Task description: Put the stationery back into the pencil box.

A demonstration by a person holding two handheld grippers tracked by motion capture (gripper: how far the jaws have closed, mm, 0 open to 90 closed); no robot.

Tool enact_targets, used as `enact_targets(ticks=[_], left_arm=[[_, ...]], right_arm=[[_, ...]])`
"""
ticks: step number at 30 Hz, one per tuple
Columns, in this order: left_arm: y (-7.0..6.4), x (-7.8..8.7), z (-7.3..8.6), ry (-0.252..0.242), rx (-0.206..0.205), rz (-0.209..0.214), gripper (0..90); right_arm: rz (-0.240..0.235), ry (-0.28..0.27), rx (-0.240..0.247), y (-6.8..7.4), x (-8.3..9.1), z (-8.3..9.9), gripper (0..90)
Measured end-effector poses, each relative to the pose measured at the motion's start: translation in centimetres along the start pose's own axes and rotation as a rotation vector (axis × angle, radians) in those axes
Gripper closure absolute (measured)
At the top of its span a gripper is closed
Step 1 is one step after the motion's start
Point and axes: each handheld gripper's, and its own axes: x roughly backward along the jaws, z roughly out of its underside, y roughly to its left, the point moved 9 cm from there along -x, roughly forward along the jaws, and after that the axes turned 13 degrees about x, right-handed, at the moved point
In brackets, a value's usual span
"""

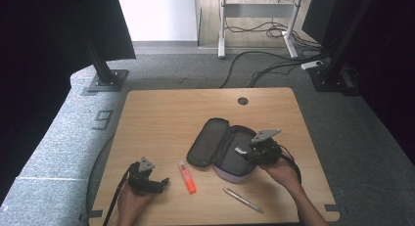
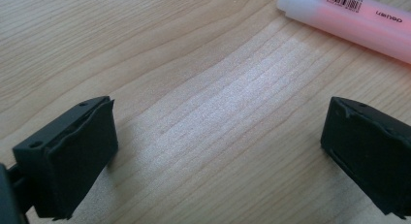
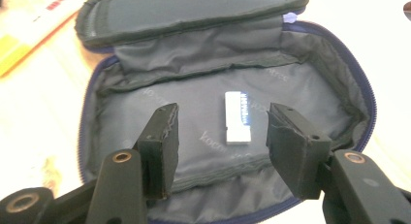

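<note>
Pouch [image 1: 222,147] lies unzipped just right of the table's centre, lid flopped toward ten o'clock, and our right gripper [image 1: 255,152] hovers over its open half. Jaws wide, nothing between them. In the right gripper view a small white eraser [image 3: 239,117] lies flat on the grey lining [image 3: 194,117], loose, dead ahead between the jaws.

Seems we're packing the pouch, so the next pick is likely the marker [image 1: 186,177] at seven o'clock of it, or the pen [image 1: 243,200] at five o'clock. Our left gripper [image 1: 155,183] rests low on the table [image 1: 161,113], jaws wide and empty, with the marker [image 2: 346,18] just up at one o'clock in the left gripper view. To do this well, we'd swing those jaws square across the barrel, close at mid-length, and lift before turning.

Room is good: bare wood all along the far half. Mind the near edge though; the pen lies close to it, and the pouch's raised zip rim [image 3: 334,64] wants clearing on the way in.
</note>
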Motion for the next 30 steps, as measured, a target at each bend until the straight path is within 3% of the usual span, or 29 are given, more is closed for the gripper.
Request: enact_targets(ticks=[23,30], left_arm=[[0.0,0.0,0.0,0.000,0.000,0.000,0.0],[0.0,0.0,0.0,0.000,0.000,0.000,0.0]], right_arm=[[-0.081,-0.027,0.066,6.0,2.0,0.0,53.1],[-0.096,-0.045,0.076,7.6,2.3,0.2,60.1]])
